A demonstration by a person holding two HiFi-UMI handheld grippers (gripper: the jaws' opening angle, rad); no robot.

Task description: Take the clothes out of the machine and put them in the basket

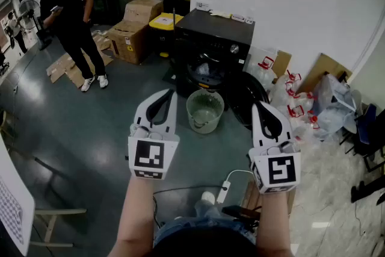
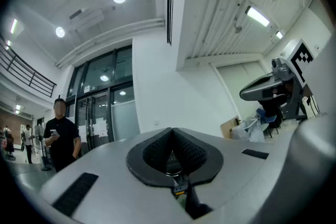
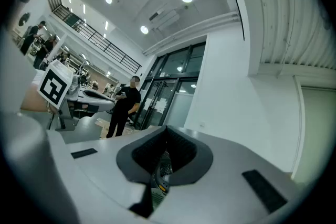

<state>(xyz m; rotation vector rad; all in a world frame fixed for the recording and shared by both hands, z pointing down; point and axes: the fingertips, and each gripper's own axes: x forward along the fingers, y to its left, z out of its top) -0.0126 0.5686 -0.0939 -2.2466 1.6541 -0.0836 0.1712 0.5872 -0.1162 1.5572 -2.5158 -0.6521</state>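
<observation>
A black washing machine (image 1: 213, 39) stands against the white wall with its round door (image 1: 249, 99) swung open. Light-coloured clothes (image 1: 203, 69) show inside the drum. A pale green basket (image 1: 205, 110) sits on the floor just in front of the opening and looks empty. Both grippers are held up side by side, well short of the machine. My left gripper (image 1: 169, 94) (image 2: 171, 131) is shut with nothing in it. My right gripper (image 1: 260, 107) (image 3: 167, 129) is likewise shut and empty. Both gripper views look above level, at walls and ceiling.
A person in black (image 1: 72, 21) stands at the far left near flattened cardboard (image 1: 69, 69). Cardboard boxes (image 1: 135, 27) and a yellow-lidded bin (image 1: 165, 22) stand left of the machine. Plastic bags (image 1: 295, 105) pile up to the right. A power strip (image 1: 224, 191) lies by my feet.
</observation>
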